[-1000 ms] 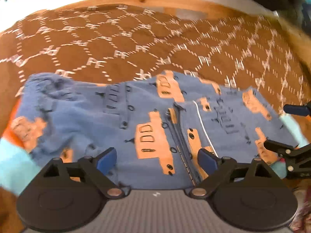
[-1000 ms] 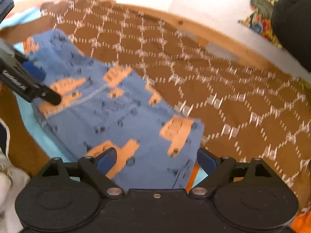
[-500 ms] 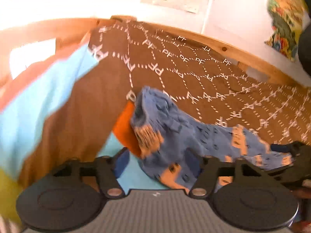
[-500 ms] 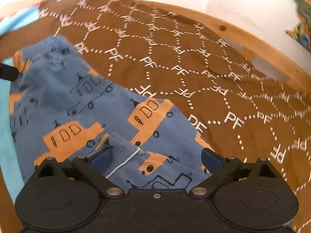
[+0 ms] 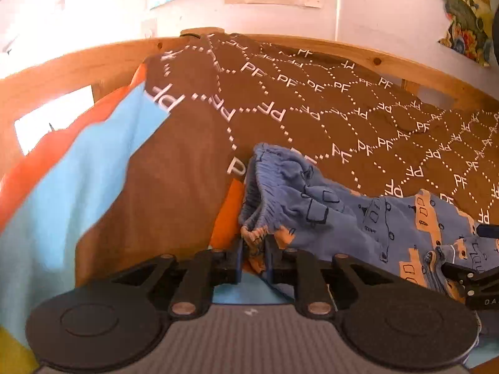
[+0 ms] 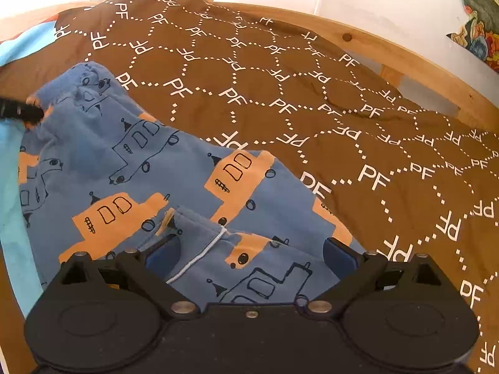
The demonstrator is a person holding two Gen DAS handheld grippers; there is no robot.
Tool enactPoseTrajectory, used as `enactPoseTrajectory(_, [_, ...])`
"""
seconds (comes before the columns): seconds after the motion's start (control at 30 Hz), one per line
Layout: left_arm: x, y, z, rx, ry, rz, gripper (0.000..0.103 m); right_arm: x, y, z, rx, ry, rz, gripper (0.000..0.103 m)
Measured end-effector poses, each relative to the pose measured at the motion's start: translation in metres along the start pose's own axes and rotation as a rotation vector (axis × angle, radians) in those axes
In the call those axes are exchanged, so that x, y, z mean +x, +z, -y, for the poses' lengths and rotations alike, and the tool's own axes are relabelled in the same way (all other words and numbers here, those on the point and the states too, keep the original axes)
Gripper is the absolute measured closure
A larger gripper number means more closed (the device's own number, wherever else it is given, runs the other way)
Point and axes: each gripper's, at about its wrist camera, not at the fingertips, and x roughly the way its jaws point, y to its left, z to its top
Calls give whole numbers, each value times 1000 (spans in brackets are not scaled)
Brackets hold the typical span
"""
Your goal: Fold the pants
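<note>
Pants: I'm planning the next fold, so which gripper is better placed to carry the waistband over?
Left. The left gripper is shut on the pants at the waistband; the right gripper is open over the other end.

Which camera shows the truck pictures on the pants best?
The right wrist view: the pants spread wide there, trucks clear. The left wrist view shows mostly the bunched waistband pinched by the left gripper, few trucks.

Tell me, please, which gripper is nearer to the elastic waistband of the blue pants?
Left. The left gripper is shut on the waistband of the pants. The right gripper is open at the opposite end, straddling the fabric there.
</note>
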Motion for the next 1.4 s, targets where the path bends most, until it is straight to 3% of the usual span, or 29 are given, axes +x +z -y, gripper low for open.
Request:
enactPoseTrajectory(0.13, [1,1,2,5,-34,4,65,0,0,-1,-6,-4,-1,5])
enactPoseTrajectory(0.4, [12,2,3,-42,-31,26,61,1,-1,-1,-1,-5,-2,4])
enactPoseTrajectory(0.5, [11,1,-8,-117,-67,42,61,1,-1,-1,-3,-6,-3,4])
enactPoseTrajectory(0.57, [11,2,-12,-148,-72,43,67,0,0,-1,-9,-10,0,6])
enactPoseTrajectory(0.7, [11,3,-12,-149,-59,25,77,-12,6,-5,-26,-41,49,11])
enactPoseTrajectory(0.83, [10,5,-9,-143,-46,19,86,-1,5,-17,-90,-53,13,10])
enactPoseTrajectory(1.07, [-12,14,14,-66,-53,72,88,-27,7,3,-51,-55,75,12])
enactPoseTrajectory(1.2, [-33,26,36,-3,-136,118,88,-59,-4,22,-70,-39,87,12])
enactPoseTrajectory(1.4, [-70,40,98,195,-294,181,88,-107,-28,52,-81,-67,92,12])
